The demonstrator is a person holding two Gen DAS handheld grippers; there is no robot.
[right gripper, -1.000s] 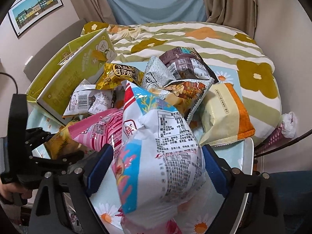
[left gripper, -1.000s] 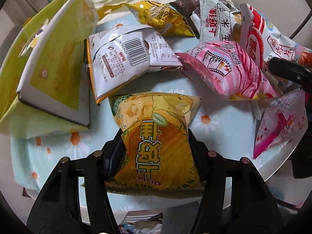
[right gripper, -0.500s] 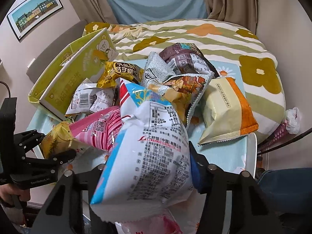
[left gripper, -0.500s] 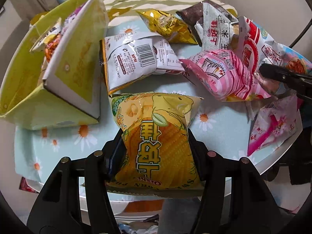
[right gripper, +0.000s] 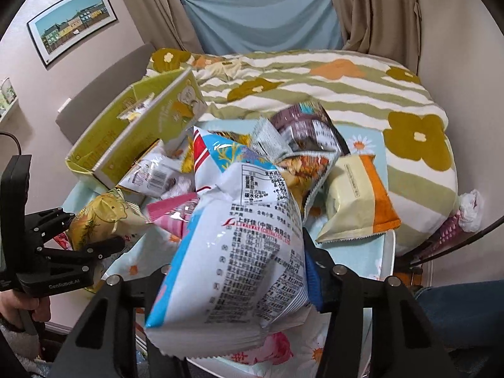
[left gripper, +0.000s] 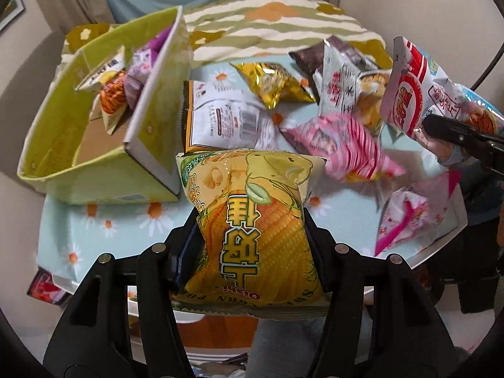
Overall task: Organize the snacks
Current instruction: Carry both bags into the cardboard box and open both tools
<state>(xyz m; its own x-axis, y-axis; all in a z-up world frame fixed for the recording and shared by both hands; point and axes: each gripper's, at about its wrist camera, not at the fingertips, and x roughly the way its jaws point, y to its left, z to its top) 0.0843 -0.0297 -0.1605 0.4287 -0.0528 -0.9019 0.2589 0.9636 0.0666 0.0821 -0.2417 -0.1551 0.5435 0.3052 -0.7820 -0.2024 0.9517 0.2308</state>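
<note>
Left gripper [left gripper: 252,236]: clamped on the yellow corn-snack bag [left gripper: 255,230], jaws pinching its waist so the pack bulges above and below; bag upright, held above the near edge of the table [left gripper: 104,226].
Right gripper [right gripper: 236,271]: closed on the white-and-blue bag [right gripper: 239,252], printed back panel facing the camera, red-and-white top corner tilted up and left; bag lifted over the near part of the table.
Change since earlier frames: the left gripper has risen and swung toward the box, so that the box interior, hidden a second ago, now shows; the right jaws, then standing wide around the white-and-blue bag, have since closed on it.
Green box [left gripper: 63,145]: on the table's left side, left of and beyond the corn-snack bag, open at the top, one flap [left gripper: 154,100] leaning inward; small snack packets [left gripper: 116,94] lie at its far end.
White barcode bag [left gripper: 220,119]: flat on the daisy-print cloth, just beyond the corn-snack bag, beside the box flap.
Pink striped bag [left gripper: 343,145]: right of the barcode bag, blurred.
Gold foil bag [left gripper: 274,85]: farther back, centre.
Grey-and-brown bags [right gripper: 302,138]: piled behind the white-and-blue bag.
Cream-and-orange bag [right gripper: 356,201]: on the table's right side, apart from the pile.
Floral blanket [right gripper: 315,88]: beyond the table.
Framed picture [right gripper: 72,22]: on the far left wall.
</note>
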